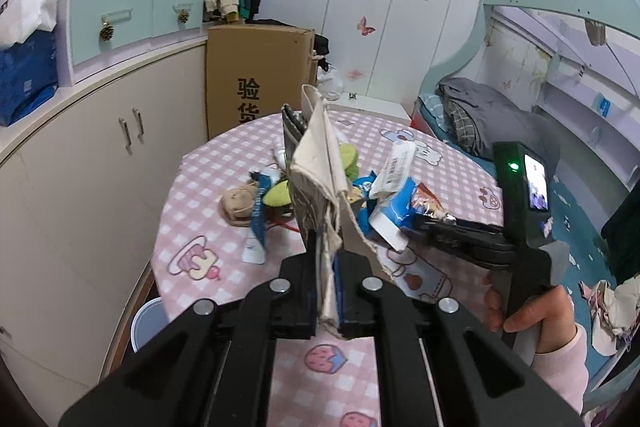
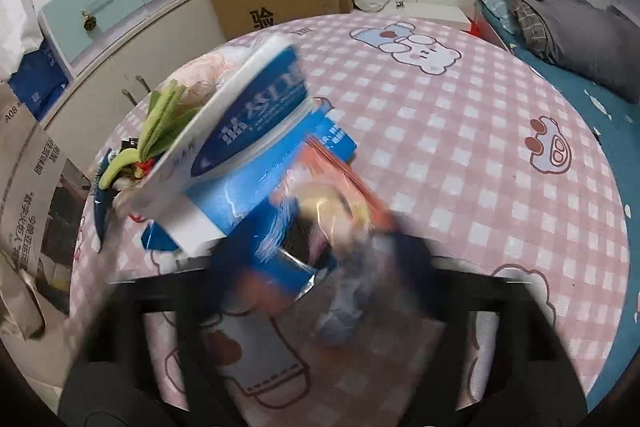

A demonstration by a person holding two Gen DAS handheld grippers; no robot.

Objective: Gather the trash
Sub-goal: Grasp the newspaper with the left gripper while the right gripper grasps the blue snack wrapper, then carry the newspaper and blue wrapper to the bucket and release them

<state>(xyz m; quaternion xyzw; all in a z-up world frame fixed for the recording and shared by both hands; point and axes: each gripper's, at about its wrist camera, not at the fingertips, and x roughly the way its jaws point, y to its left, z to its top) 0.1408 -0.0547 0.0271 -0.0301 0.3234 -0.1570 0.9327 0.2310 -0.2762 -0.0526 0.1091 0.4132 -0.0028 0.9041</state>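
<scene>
Two claws, two pieces of trash off the trash pile.

My left claw (image 1: 328,291) is clamped on a torn cardboard scrap (image 1: 320,163), held upright above the pile (image 1: 280,191) on the pink checked bench (image 1: 192,223). My right claw (image 2: 320,267), beside the pile, has closed on an orange snack wrapper (image 2: 340,183); blurred. The blue-white packet (image 2: 256,119) against it carries Chinese lettering I cannot read.

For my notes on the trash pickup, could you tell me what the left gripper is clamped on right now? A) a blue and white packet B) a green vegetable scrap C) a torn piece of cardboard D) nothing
C: in the left wrist view the left gripper is shut on the torn piece of cardboard, which stands up between its fingers.
</scene>
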